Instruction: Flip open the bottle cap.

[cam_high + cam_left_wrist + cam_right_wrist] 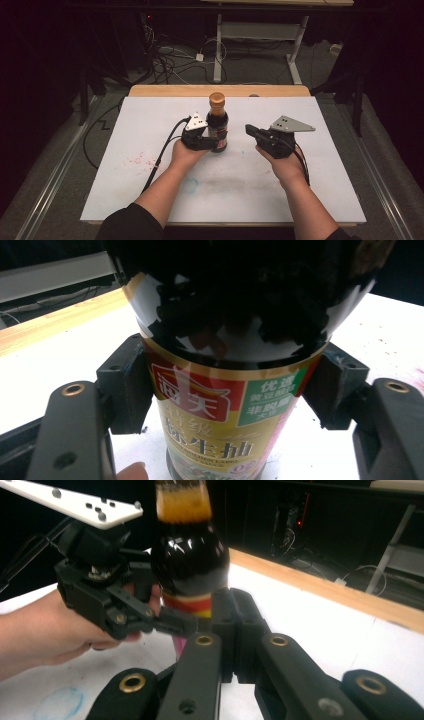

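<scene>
The left claw (pixel 212 141) is clamping the soy sauce bottle (pixel 217 125) around its lower body, right on the label, with one pad pressing each side; you can see that best in the left gripper view, where the pads (pixel 126 385) are squeezing the red and gold label (pixel 220 415). The right claw (pixel 251 131) is sitting just off to the bottle's right with its jaws pressed fully together and nothing between them, pointing toward the bottle but not touching it.

The bottle itself is standing upright near the middle of the white surface (pixel 300 190), a bit toward the far wooden edge (pixel 165 90), with its brownish cap (pixel 216 98) on.

What I'm worrying about: the grip is sitting low on a tall, top-heavy glass bottle, so if the right claw is going for that cap and pushing or twisting off-centre, the bottle could be tipping or spinning inside the left pads. That glossy label looks slick, too. And with its jaws touching, the right claw can't take the cap without opening first; bumping the neck would probably knock the bottle sideways.
</scene>
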The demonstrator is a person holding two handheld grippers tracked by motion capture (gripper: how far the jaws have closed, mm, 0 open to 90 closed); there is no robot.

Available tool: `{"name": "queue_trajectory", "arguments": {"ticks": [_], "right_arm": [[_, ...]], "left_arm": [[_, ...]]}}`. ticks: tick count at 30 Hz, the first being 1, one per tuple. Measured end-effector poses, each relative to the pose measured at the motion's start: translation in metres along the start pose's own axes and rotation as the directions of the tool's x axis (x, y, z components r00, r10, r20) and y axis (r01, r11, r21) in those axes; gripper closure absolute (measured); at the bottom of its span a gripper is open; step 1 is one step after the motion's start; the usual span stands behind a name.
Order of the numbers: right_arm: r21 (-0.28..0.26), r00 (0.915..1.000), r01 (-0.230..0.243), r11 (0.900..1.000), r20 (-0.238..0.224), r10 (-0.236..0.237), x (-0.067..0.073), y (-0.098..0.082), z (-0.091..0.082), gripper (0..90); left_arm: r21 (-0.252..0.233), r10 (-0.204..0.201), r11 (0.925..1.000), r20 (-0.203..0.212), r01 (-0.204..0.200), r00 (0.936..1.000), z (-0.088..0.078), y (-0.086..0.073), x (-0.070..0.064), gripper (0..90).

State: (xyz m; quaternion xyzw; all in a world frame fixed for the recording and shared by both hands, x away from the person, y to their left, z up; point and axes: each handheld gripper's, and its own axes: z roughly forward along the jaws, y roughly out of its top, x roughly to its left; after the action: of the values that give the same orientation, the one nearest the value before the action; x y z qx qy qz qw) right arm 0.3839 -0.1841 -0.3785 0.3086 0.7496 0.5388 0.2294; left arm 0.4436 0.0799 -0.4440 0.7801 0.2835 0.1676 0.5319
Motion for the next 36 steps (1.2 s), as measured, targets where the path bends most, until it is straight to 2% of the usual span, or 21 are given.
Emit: {"name": "queue_trajectory", "arguments": {"ticks": [3, 4, 9, 10, 14, 18, 23, 25, 36], "right_arm": [[-0.008, 0.9999, 0.011, 1.000, -0.004, -0.011, 0.003, 0.006, 0.003, 90.0], [-0.005, 0.9997, 0.024, 1.000, -0.010, -0.024, 0.007, 0.013, 0.005, 90.0], [-0.007, 0.9989, 0.030, 1.000, -0.035, -0.031, 0.011, 0.029, 0.010, 90.0], [0.001, 0.9984, 0.039, 0.999, -0.041, -0.039, 0.011, 0.037, 0.013, 90.0], [0.016, 0.9981, 0.016, 1.000, -0.060, -0.015, 0.011, 0.052, 0.018, 90.0], [0.025, 0.9967, 0.032, 0.999, -0.075, -0.030, 0.012, 0.064, 0.023, 90.0], [0.040, 0.9963, 0.039, 0.998, -0.078, -0.036, 0.013, 0.073, 0.026, 90.0], [0.055, 0.9946, 0.050, 0.997, -0.094, -0.044, 0.013, 0.078, 0.030, 90.0], [0.091, 0.9943, 0.072, 0.993, -0.085, -0.064, 0.009, 0.085, 0.038, 90.0]], "left_arm": [[-0.001, 0.000, 1.0000, -0.001, 0.000, 1.0000, 0.000, 0.000, 0.000, 28.7], [-0.002, 0.000, 1.0000, -0.003, 0.000, 1.0000, 0.001, 0.000, 0.000, 28.8], [-0.007, -0.001, 1.0000, -0.006, 0.001, 1.0000, 0.002, -0.001, -0.001, 29.1], [-0.005, -0.001, 1.0000, -0.011, 0.001, 0.9999, 0.001, -0.001, -0.001, 29.2], [-0.005, -0.001, 1.0000, -0.014, 0.000, 0.9999, 0.002, -0.001, -0.002, 29.4], [-0.007, -0.002, 1.0000, -0.016, 0.002, 0.9999, 0.002, -0.001, -0.002, 29.3], [-0.012, -0.001, 0.9999, -0.020, 0.001, 0.9998, 0.002, -0.002, -0.002, 29.2], [-0.014, 0.000, 0.9999, -0.025, 0.000, 0.9997, 0.002, -0.002, -0.003, 29.2], [-0.011, 0.012, 0.9999, -0.017, -0.012, 0.9998, 0.002, -0.002, -0.004, 28.7]]}}
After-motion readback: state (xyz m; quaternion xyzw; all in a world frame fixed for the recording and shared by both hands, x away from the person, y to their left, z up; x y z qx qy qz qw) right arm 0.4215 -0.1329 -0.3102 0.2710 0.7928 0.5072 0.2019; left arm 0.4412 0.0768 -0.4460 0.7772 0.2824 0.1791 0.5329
